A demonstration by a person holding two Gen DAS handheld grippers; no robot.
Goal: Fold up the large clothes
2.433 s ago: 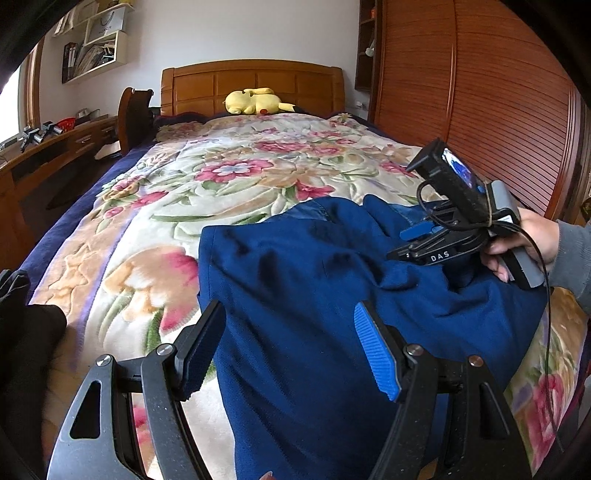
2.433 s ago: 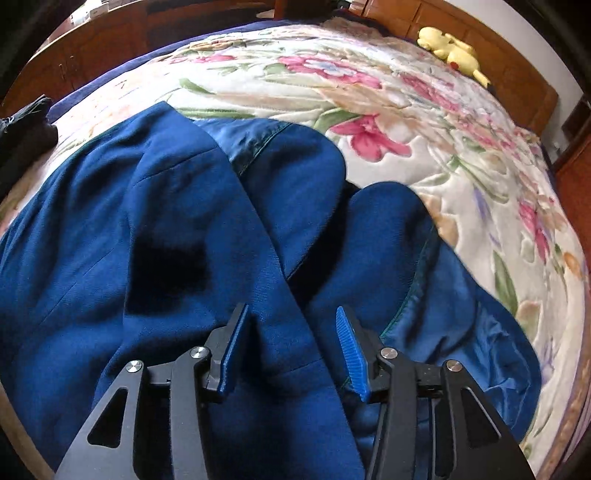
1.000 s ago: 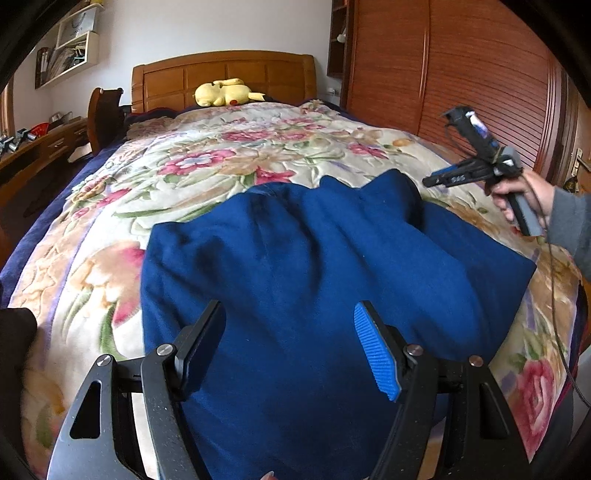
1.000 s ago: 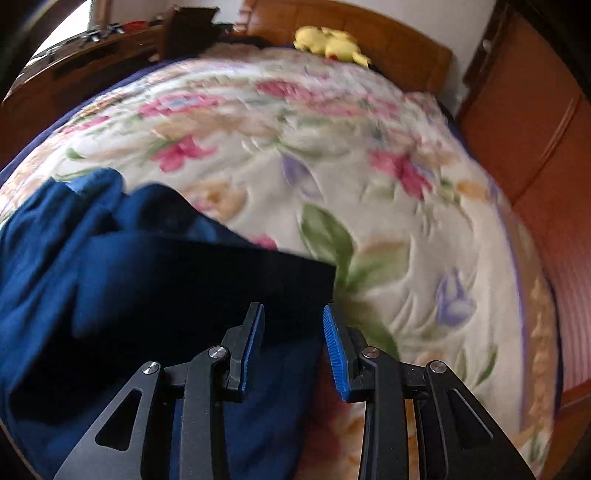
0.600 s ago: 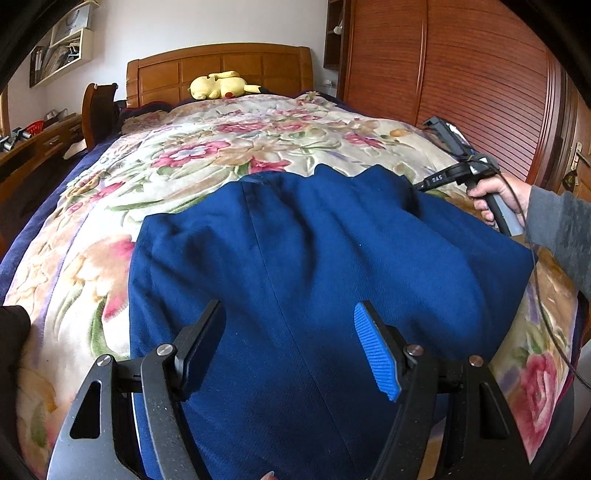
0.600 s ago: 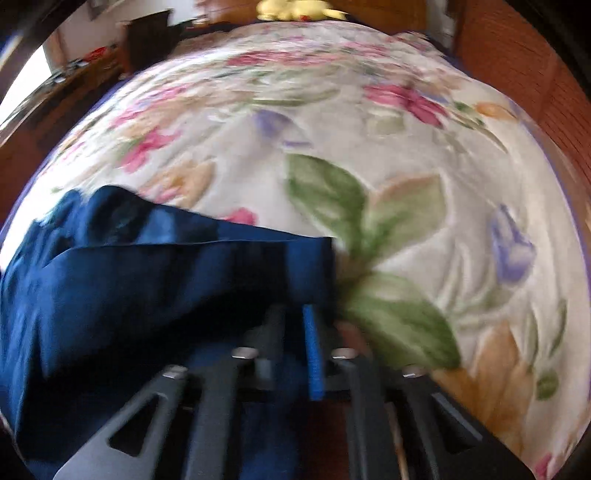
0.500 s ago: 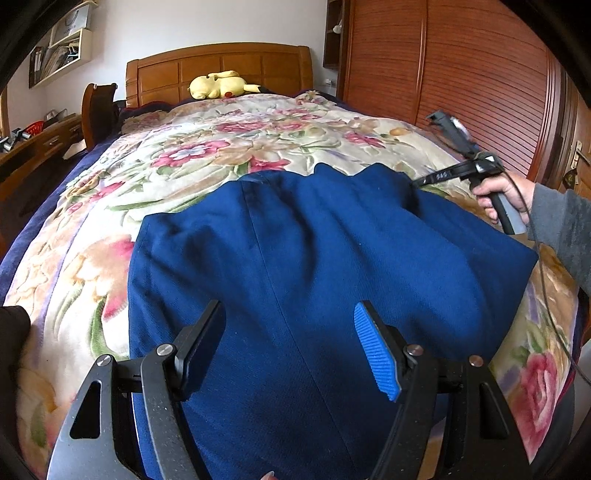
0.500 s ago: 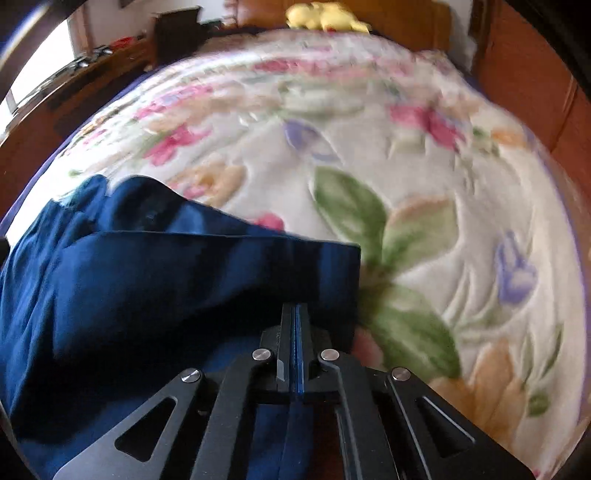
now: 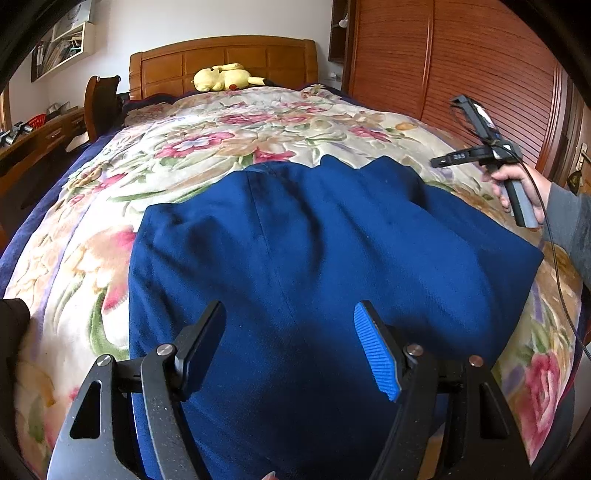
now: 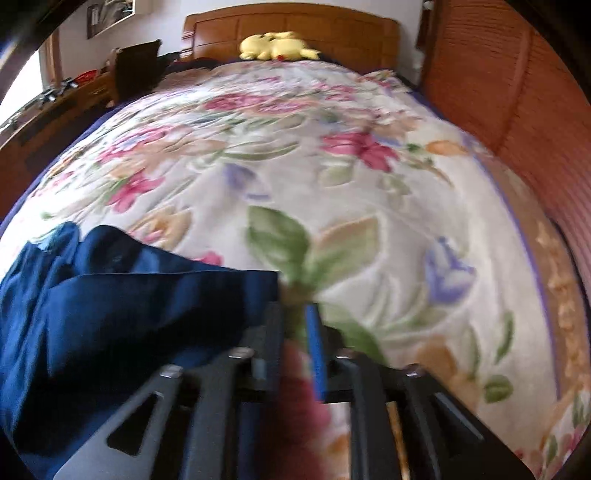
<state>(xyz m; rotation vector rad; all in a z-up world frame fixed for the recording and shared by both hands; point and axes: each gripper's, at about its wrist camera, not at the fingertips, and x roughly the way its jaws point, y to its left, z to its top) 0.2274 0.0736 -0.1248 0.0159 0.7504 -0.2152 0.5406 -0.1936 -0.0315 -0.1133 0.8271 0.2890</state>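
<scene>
my left gripper (image 9: pixel 290 350): fingers wide apart above blue jacket (image 9: pixel 325 251) | my right gripper (image 10: pixel 297 325): blurred, small gap between fingers, jacket corner at 10 o'clock | floral bedspread (image 10: pixel 332 177) beneath

The right gripper (image 10: pixel 297 325) is hanging over the flowery blanket (image 10: pixel 369 206), its two fingers a little apart and blurry. The blue coat (image 10: pixel 122 317) is lying just left of it. A yellow plush toy (image 10: pixel 277 46) is resting by the wooden headboard (image 10: pixel 291 22).
</scene>
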